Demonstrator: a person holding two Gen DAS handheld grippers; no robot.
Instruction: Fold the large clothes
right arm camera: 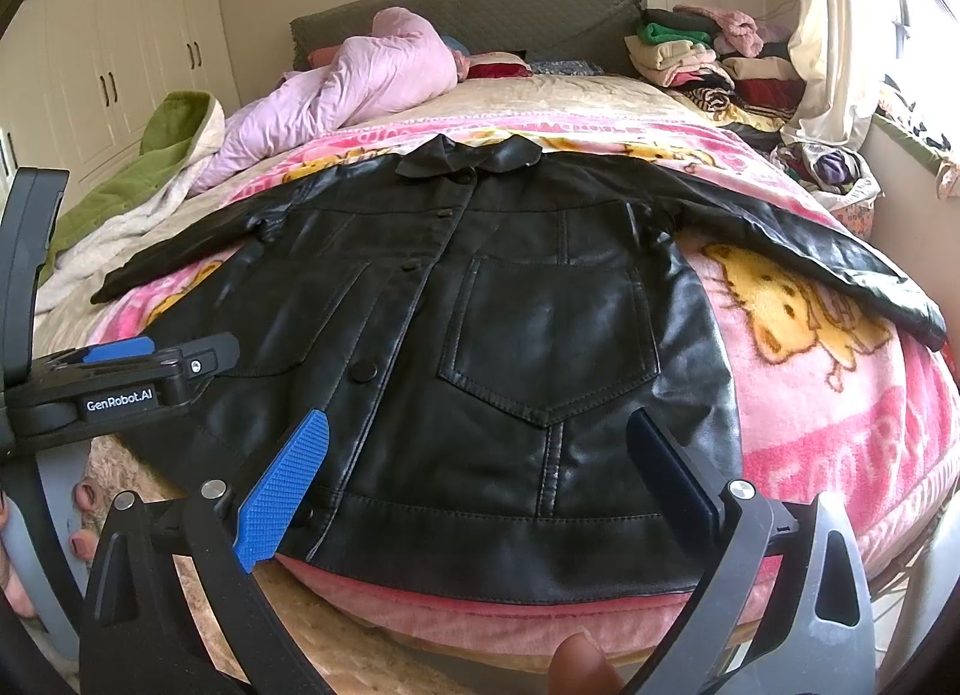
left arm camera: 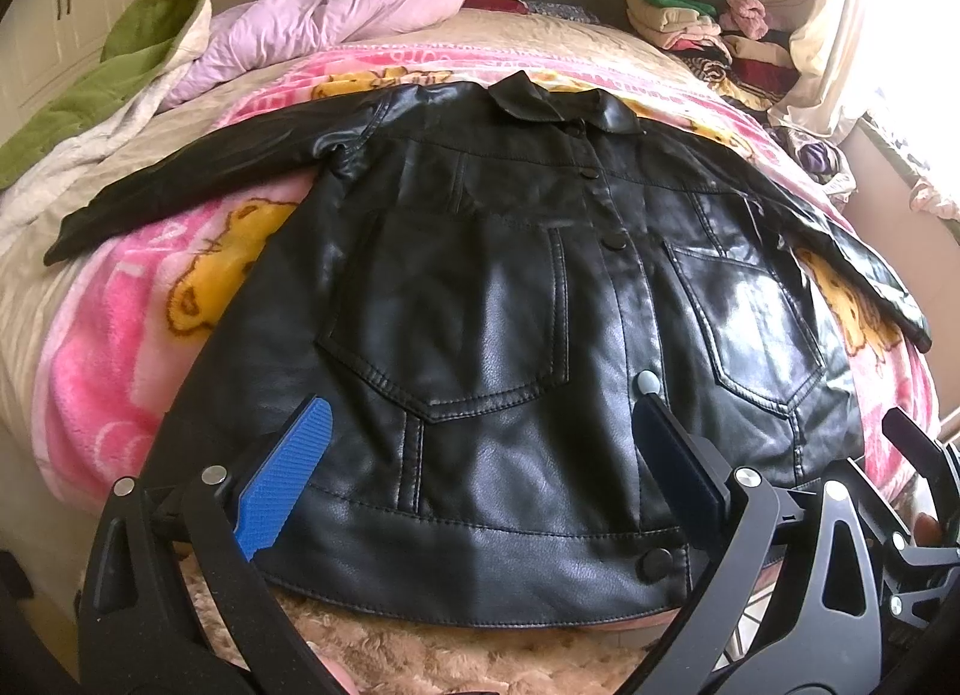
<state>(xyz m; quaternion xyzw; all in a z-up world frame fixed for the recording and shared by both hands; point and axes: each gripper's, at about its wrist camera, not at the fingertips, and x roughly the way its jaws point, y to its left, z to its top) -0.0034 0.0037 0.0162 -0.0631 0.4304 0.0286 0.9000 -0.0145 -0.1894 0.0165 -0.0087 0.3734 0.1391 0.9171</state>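
Both tongs stand wide apart, gripping nothing — the left tongs [left arm camera: 474,455] over the hem of the black faux-leather buttoned jacket [left arm camera: 510,305], the right tongs [right arm camera: 474,455] over the hem at 6 o'clock. The jacket lies flat, front up, sleeves spread toward 9 and 3 o'clock, on a pink cartoon-print fleece blanket [right arm camera: 840,395] — lilac quilt [right arm camera: 360,77] at 11 o'clock.

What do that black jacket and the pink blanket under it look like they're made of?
The black jacket looks like leather or faux leather: glossy, with highlights and stitched seams. The pink blanket looks like soft fleece: matte, fuzzy nap with printed cartoons.
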